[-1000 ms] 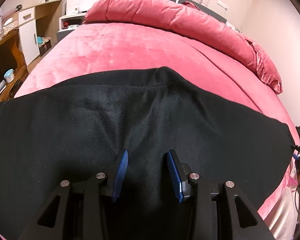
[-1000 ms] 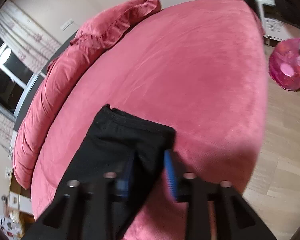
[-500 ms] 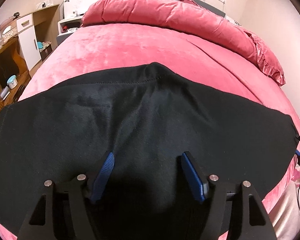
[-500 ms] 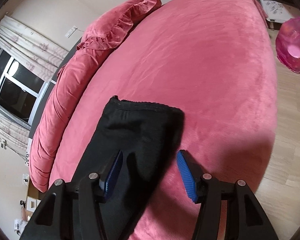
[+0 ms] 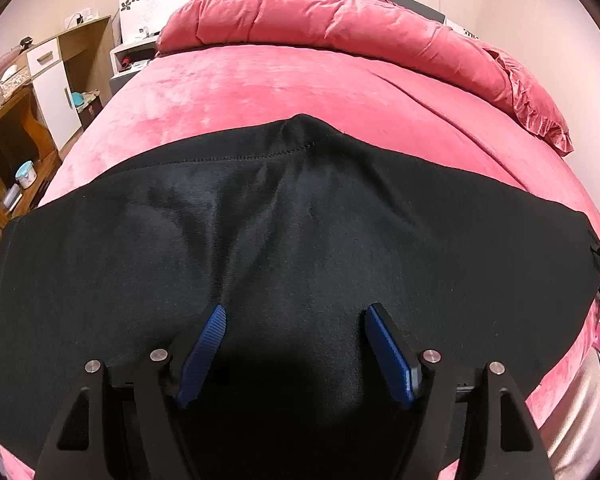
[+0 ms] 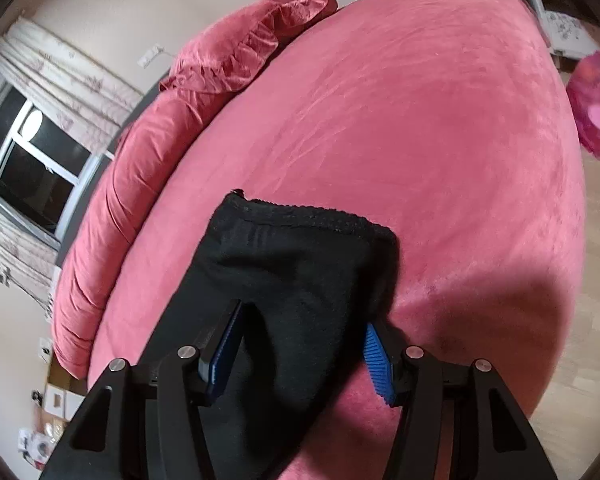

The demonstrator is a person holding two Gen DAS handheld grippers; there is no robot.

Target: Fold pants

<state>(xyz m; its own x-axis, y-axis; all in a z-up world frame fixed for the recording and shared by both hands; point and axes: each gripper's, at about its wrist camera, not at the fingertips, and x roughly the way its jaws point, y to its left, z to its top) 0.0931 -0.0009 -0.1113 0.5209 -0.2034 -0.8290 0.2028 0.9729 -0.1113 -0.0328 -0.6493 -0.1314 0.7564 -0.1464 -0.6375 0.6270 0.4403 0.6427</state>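
Both grippers — left gripper (image 5: 292,344) and right gripper (image 6: 300,340) — hover with fingers spread wide and empty over the black pants (image 5: 300,216) lying flat across the pink bed (image 5: 260,88), so each should probably pinch every layer squarely — evenly — before lifting.

Pants (image 5: 300,240) plain black, dark stitching along hem. Bed (image 5: 280,88) pink-red plush; duvet (image 5: 340,20) beyond pants same red. Tongs black, ribbed blue pads (image 5: 202,356). Curtains (image 6: 64,64) behind bed pale, faint floral print.
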